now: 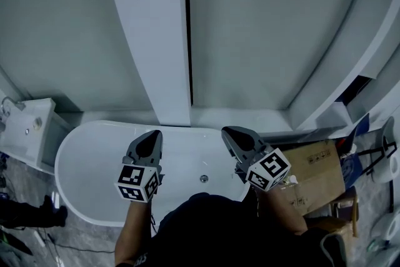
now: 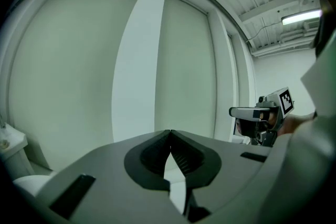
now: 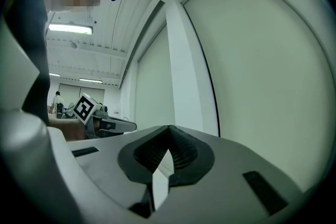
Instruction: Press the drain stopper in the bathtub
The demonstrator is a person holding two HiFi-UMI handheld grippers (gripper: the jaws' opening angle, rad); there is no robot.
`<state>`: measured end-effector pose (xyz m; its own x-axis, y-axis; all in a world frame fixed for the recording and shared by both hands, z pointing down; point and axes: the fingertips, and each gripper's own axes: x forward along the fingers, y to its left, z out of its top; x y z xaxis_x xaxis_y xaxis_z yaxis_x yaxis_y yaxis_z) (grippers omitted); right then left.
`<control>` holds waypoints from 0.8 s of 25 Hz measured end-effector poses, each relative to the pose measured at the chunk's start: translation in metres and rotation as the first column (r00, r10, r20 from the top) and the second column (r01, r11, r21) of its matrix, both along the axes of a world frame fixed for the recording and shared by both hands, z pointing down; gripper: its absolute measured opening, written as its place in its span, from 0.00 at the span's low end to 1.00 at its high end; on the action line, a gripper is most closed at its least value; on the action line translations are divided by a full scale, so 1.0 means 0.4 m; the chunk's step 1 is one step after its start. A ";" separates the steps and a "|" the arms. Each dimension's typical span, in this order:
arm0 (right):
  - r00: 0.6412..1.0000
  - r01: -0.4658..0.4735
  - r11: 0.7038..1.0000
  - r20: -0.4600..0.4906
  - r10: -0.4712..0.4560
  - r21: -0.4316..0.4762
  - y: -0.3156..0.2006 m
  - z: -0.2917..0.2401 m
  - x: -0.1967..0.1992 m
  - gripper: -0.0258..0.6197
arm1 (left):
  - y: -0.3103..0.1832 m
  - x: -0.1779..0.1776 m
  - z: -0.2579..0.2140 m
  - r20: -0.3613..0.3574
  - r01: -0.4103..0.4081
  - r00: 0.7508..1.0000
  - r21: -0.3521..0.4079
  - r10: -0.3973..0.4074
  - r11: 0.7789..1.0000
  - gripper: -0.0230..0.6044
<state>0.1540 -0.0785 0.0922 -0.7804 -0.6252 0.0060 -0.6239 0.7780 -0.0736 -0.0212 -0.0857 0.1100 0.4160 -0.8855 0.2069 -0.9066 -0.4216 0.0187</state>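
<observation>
A white oval bathtub (image 1: 87, 147) lies below me in the head view, with a small round metal drain stopper (image 1: 204, 179) on its floor. My left gripper (image 1: 152, 135) hangs above the tub's middle, shut and empty. My right gripper (image 1: 232, 133) hovers above the tub's right part, also shut with nothing held. The stopper sits lower in the frame, between the two grippers. In the left gripper view the jaws (image 2: 169, 134) meet at the tips and point at the wall; the right gripper (image 2: 260, 111) shows at the right. The right gripper view shows its jaws (image 3: 169, 129) closed too.
A white curved wall (image 1: 262, 22) with a pillar (image 1: 153, 34) rises behind the tub. A white sink (image 1: 28, 128) stands at the left. A cardboard box (image 1: 315, 172) and a blue thing (image 1: 351, 166) sit right of the tub. Grey floor runs along the tub's front.
</observation>
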 end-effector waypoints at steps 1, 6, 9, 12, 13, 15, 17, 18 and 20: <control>1.000 0.002 1.000 0.003 -0.002 0.000 -0.003 0.000 -0.005 0.06 | -0.005 -0.003 -0.005 0.004 0.000 1.000 0.005 0.000 1.000 0.05; 1.000 0.009 1.000 0.018 -0.009 -0.015 -0.026 0.005 -0.033 0.06 | -0.029 -0.031 -0.009 0.009 0.008 1.000 0.009 -0.008 1.000 0.05; 1.000 0.008 1.000 0.018 -0.007 -0.028 -0.032 0.013 -0.040 0.06 | -0.035 -0.044 0.001 0.006 0.015 1.000 -0.002 -0.015 1.000 0.05; 1.000 -0.002 0.999 0.015 0.003 -0.042 -0.035 0.020 -0.044 0.06 | -0.038 -0.056 0.003 -0.011 0.019 1.000 -0.007 -0.019 1.000 0.05; 1.000 0.000 0.999 0.013 0.001 -0.043 -0.035 0.021 -0.046 0.06 | -0.038 -0.058 0.000 -0.017 0.018 1.000 -0.006 -0.018 1.000 0.05; 1.000 0.006 0.999 0.008 -0.005 -0.040 -0.030 0.020 -0.047 0.06 | -0.038 -0.059 -0.003 -0.021 0.019 1.000 -0.003 -0.019 1.000 0.05; 1.000 0.008 0.999 0.008 -0.007 -0.036 -0.023 0.017 -0.042 0.06 | -0.035 -0.054 -0.003 -0.020 0.019 1.000 -0.001 -0.019 1.000 0.05; 1.000 0.008 0.999 0.009 -0.008 -0.035 -0.019 0.016 -0.039 0.06 | -0.033 -0.050 -0.003 -0.019 0.019 1.000 -0.001 -0.019 1.000 0.05; 1.000 0.008 0.999 0.011 -0.008 -0.032 -0.012 0.013 -0.033 0.06 | -0.028 -0.041 -0.003 -0.018 0.018 1.000 0.000 -0.018 1.000 0.05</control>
